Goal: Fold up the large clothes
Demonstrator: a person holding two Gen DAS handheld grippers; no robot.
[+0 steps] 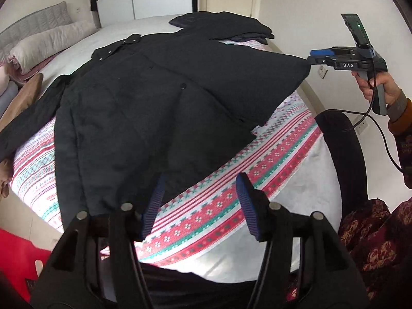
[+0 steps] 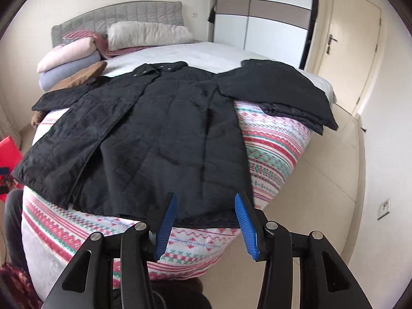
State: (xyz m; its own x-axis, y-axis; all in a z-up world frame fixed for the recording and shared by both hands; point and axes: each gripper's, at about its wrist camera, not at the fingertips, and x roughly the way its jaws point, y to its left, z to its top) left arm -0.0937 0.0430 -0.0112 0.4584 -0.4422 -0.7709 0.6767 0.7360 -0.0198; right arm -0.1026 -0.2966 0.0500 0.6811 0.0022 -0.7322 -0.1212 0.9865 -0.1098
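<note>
A long black quilted coat (image 1: 144, 108) (image 2: 154, 134) lies spread flat, front up, on the patterned blanket (image 1: 231, 188) (image 2: 270, 154) over the bed. My left gripper (image 1: 200, 206) is open above the near hem. Its left finger (image 1: 154, 200) overlaps the hem edge, and the pads hold nothing. My right gripper (image 2: 206, 226) is open at the coat's other hem corner, with the cloth lying under the gap and not pinched. In the left wrist view the right gripper (image 1: 315, 56) is at the coat's far right corner, held by a hand (image 1: 373, 87).
A second black garment (image 2: 278, 87) (image 1: 231, 25) lies folded at the bed's far corner. Pillows and folded bedding (image 2: 77, 54) are stacked by the headboard. A red object (image 2: 7, 149) sits left of the bed. Beside the bed are bare floor (image 2: 322, 180), a wardrobe and a door.
</note>
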